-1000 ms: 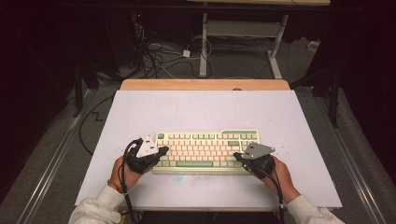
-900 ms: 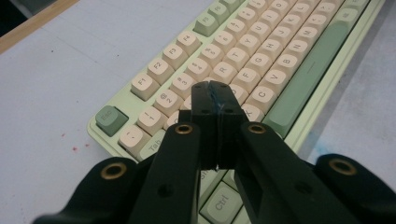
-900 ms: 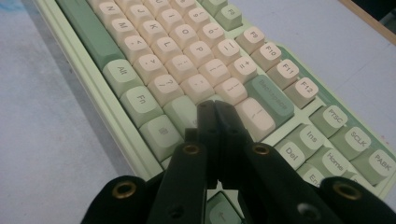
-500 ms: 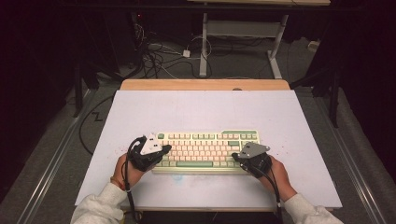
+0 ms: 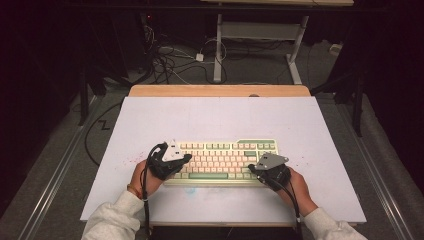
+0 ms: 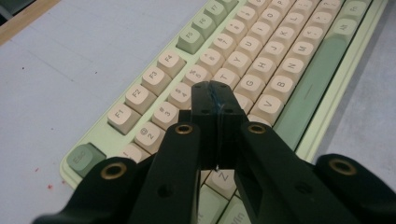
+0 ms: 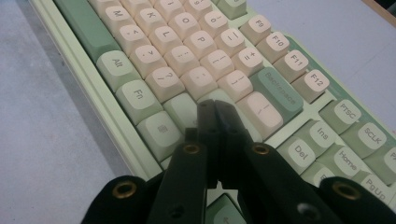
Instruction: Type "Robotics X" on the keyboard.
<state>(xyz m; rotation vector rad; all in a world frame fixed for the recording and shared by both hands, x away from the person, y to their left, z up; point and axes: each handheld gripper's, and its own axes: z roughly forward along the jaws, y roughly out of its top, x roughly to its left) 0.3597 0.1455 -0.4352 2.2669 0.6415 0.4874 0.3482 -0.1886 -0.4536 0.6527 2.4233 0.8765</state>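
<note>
My sleeves (image 5: pixel 112 220) come in at the near edge of the table (image 5: pixel 210 117), whose pale top has faint red specks by my left hand. My left gripper (image 5: pixel 186 158) sits over the left end of the keyboard (image 5: pixel 225 159), jaws pressed together with nothing between them, tips above the letter rows near the T key (image 6: pixel 226 75). My right gripper (image 5: pixel 251 170) is over the right end, jaws likewise closed and empty, near the Backspace key (image 7: pixel 276 92). The keyboard lies flat near the front of the table, midway across. Beyond it the top is bare up to a wooden strip (image 5: pixel 220 90). Past that, cables (image 5: pixel 170 60) lie on a grey floor beside a white frame (image 5: pixel 260 35), and the room is dark.
</note>
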